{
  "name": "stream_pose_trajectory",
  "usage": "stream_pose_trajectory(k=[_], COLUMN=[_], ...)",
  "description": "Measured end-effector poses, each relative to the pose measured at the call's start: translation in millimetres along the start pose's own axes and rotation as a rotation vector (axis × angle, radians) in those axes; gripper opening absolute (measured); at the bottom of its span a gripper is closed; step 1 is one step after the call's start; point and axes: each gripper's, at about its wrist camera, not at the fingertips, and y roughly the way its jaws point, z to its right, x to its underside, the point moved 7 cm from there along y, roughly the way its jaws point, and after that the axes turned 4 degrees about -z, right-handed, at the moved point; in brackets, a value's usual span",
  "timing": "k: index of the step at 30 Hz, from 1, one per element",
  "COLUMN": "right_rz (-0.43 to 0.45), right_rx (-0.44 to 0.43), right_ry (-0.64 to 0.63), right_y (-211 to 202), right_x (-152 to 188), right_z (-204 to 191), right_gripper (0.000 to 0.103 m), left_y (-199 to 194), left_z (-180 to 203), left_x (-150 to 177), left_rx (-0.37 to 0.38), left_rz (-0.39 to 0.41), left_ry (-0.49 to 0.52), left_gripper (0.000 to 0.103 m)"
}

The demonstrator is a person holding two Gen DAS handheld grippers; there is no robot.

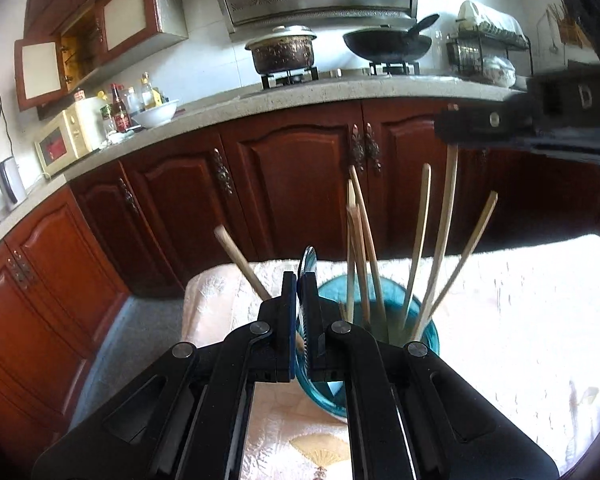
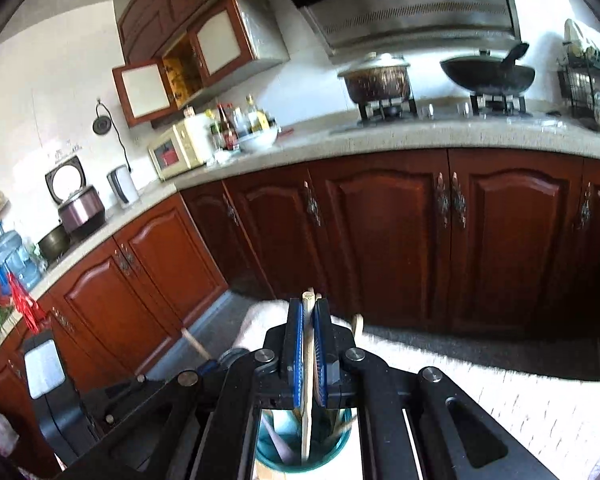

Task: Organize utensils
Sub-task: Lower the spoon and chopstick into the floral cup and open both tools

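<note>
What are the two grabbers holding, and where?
Left gripper pinches the blue cup's rim. Right gripper pinches a chopstick near its top end.

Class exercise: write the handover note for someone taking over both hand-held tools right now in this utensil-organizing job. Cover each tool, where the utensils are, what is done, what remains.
Left tool: shut on the rim of the blue glass cup.
Right tool: shut on one chopstick, its lower end already inside the cup.
Utensils: several chopsticks stand loosely in the cup, fanned out; a wooden handle leans out to the left. The cup sits on the white cloth-covered table.
Done: most sticks are in the cup.
Left: probably release the held chopstick into the cup, then let go of the rim.
</note>
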Motion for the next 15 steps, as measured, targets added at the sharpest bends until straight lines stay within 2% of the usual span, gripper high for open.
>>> stream_pose_trajectory(k=[6, 10, 12, 14, 15], right_rz=[-0.09, -0.127, -0.15, -0.146, -0.139], right_rx=[0.0, -0.012, -0.009, -0.012, -0.014], right_ry=[0.035, 0.078, 0.089, 0.097, 0.102], right_y=[22, 24, 23, 18, 14], right_x=[37, 42, 45, 46, 46], right_z=[13, 24, 27, 31, 32], right_gripper=[0.005, 0.005, 0.01, 0.024, 0.026], left_y=[7, 6, 5, 2, 0], left_z=[11, 15, 16, 15, 14], left_x=[19, 23, 23, 23, 22], left_rx=[0.015, 0.041, 0.046, 0.054, 0.055], left_rz=[-0.052, -0.08, -0.089, -0.097, -0.097], left_ry=[0.002, -0.011, -0.02, -0.03, -0.038], left_gripper=[0.002, 0.003, 0.003, 0.007, 0.009])
